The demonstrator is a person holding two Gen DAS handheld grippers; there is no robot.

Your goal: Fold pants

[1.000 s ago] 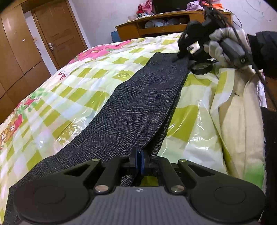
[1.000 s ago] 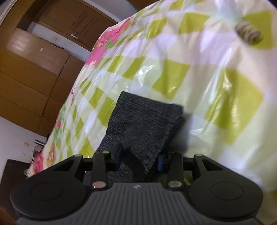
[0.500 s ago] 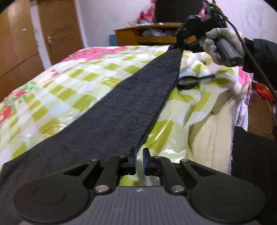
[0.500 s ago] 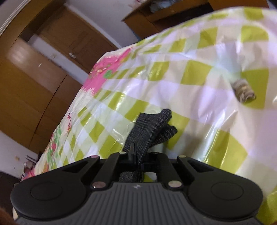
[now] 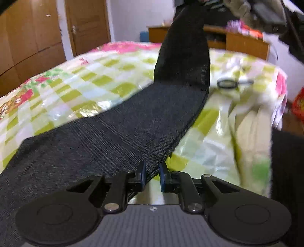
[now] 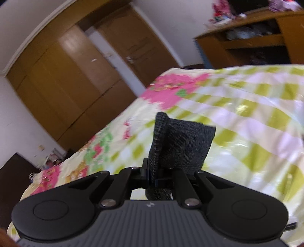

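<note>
Dark grey pants (image 5: 133, 117) lie lengthwise on a bed with a green-checked cover (image 5: 95, 85). Their far leg end rises steeply off the bed toward a gloved hand (image 5: 241, 9) at the top of the left wrist view. My left gripper (image 5: 152, 175) is low at the near end. Its jaws are opening, with the pants' right edge running loosely between them and a gap at the right pad. My right gripper (image 6: 153, 174) is shut on the leg end (image 6: 182, 144), which sticks up past its fingers, high above the cover (image 6: 247, 123).
A black ring-shaped object (image 5: 227, 83) lies on the cover to the right of the pants. A cream blanket (image 5: 247, 136) hangs over the bed's right edge. A wooden desk (image 5: 245, 40) stands beyond the bed, with wardrobe doors (image 5: 28, 38) on the left.
The right gripper shut on the leg end and lifted it well off the bed. The left gripper's jaws went from shut on the cloth edge to slightly parted.
</note>
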